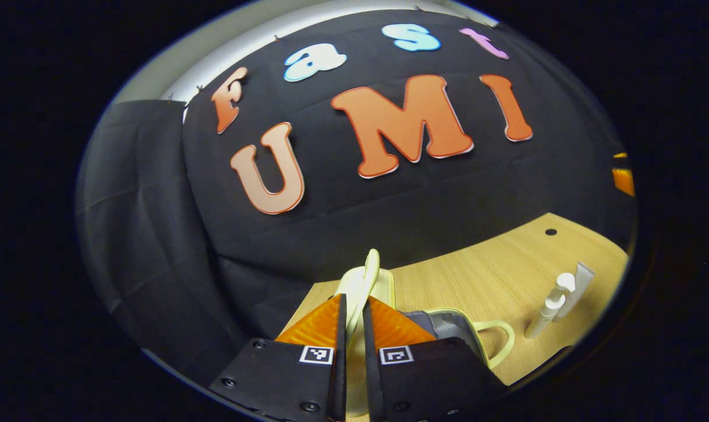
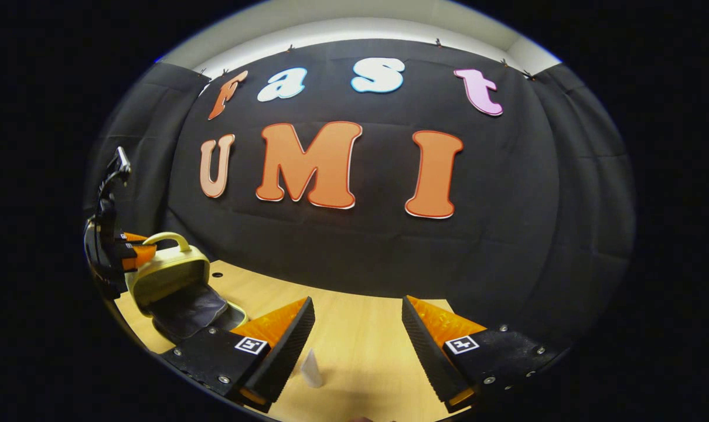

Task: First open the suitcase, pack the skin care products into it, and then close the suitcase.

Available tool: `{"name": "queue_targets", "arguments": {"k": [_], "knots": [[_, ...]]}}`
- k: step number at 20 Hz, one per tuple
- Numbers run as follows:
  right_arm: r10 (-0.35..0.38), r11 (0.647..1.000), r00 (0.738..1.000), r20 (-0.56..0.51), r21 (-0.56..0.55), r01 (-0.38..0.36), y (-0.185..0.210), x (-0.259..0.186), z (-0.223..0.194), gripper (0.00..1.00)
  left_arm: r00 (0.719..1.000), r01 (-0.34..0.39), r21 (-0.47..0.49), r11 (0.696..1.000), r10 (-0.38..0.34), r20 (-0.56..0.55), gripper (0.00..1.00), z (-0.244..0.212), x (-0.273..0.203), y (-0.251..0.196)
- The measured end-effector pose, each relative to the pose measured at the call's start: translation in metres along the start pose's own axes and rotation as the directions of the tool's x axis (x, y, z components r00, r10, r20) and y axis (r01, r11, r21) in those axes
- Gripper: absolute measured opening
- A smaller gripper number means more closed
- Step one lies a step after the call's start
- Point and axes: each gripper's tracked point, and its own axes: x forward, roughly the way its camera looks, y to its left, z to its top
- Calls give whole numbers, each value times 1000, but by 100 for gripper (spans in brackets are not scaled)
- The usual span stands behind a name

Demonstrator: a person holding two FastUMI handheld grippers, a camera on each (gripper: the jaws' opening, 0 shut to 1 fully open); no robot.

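The left gripper (image 1: 354, 319) has its fingers clenched on the pale yellow handle (image 1: 363, 281) of the small suitcase (image 2: 170, 278). The lid is lifted and stands up, and the dark inside of the case (image 2: 184, 310) shows. The suitcase sits on the left side of the wooden desk (image 2: 360, 334).

I think the opening step is almost done. The lid must be held up, or laid back, so things can go in.

To the right, the white skin care bottles (image 1: 556, 302) stand on the desk, a little apart from the suitcase. They stand up tall, tops pointing up, with their long side going up and down.

The right gripper (image 2: 357, 334) has its fingers released, wide apart, holding nothing. A white bottle top (image 2: 311, 368) pokes up just below them. Next, I think these fingers must drop down and squeeze that bottle.
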Motion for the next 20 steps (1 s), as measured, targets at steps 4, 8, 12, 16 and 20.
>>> {"name": "queue_targets", "arguments": {"k": [4,8,12,16,20], "knots": [[15,1000,1000,-3,-9,-15,48,9,10,94,999,-35,-37,999,35,2,14,-9,21,65],[11,1000,1000,-14,-3,-11,84,17,13,95,998,-58,-19,998,58,-22,14,-33,39,121],[-3,1000,999,-32,0,3,110,24,14,95,994,-86,-8,996,85,-70,6,-72,60,171],[-36,999,998,-51,-4,36,130,27,14,95,986,-98,-33,995,92,-140,6,-125,85,214],[-43,999,996,-78,-5,43,154,24,9,94,967,-102,-58,993,86,-239,6,-181,111,242]]}}
